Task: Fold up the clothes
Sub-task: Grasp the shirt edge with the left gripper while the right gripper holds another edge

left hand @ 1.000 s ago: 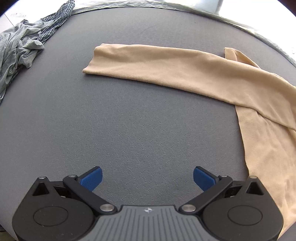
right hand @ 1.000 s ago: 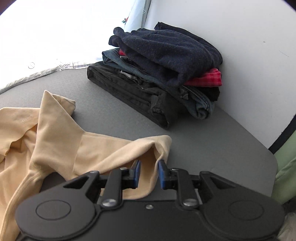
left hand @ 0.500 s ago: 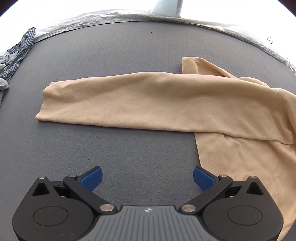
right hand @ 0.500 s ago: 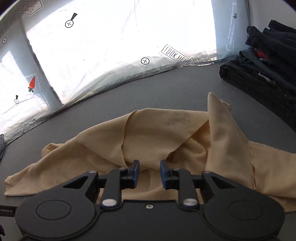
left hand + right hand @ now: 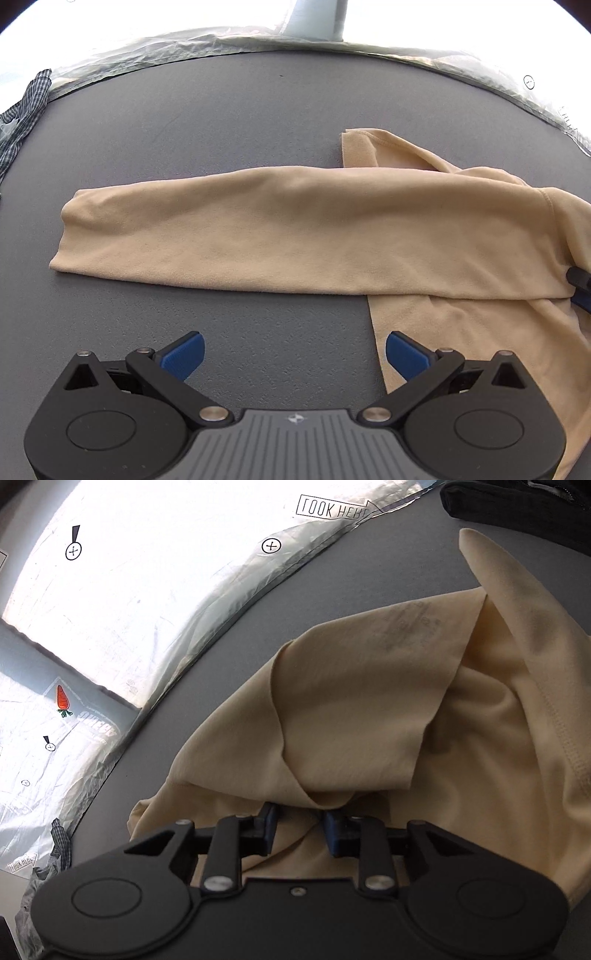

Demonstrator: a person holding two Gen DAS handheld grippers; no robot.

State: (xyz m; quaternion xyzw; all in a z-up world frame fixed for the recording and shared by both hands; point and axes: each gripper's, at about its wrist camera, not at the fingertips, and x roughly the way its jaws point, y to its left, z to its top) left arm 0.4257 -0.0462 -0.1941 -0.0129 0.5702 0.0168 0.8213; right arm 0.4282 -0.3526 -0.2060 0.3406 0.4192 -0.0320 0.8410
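Two grippers — left gripper point(image 5: 294, 356) fingers spread and empty, right gripper point(image 5: 300, 829) fingers just tightening, pinching the tan shirt point(image 5: 369, 709).

Blown-out backlight from behind, fisheye-bent edges, perhaps slight blur.

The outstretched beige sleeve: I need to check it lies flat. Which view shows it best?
The left wrist view: the beige sleeve lies flat across the grey table, visible cuff to shoulder. The right wrist view shows only bunched fabric.
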